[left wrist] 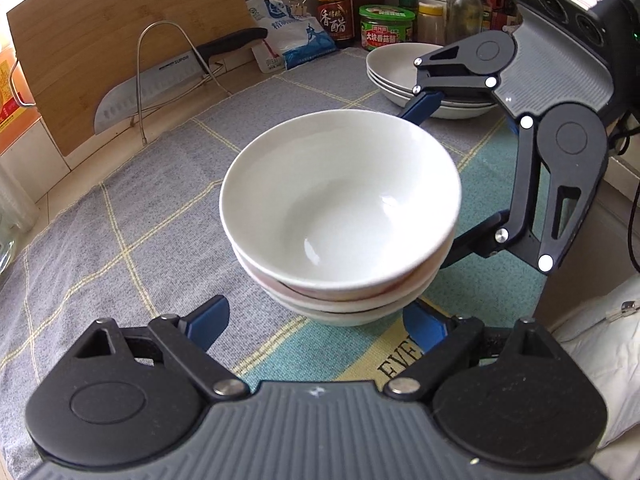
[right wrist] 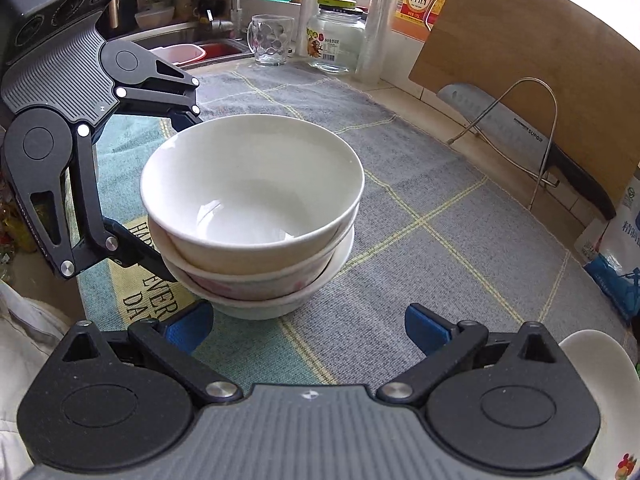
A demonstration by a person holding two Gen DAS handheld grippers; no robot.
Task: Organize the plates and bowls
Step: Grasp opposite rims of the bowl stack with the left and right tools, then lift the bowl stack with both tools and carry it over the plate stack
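Left of the bowl stack [left wrist: 340, 216], the left tongs [left wrist: 316, 322] stand apart, empty. Three bowls sit nested mid-desk. Right of it, the right tongs [right wrist: 308, 326] gape empty; stacked plates [left wrist: 404, 76] beyond. Stacking looks done.

A stack of bowls [left wrist: 340, 216] sits on a cloth [left wrist: 120, 208] on the desk, with a stack of plates [left wrist: 404, 76] behind it to the right and a knife [left wrist: 160, 88] in a rack [left wrist: 168, 64] behind it to the left.
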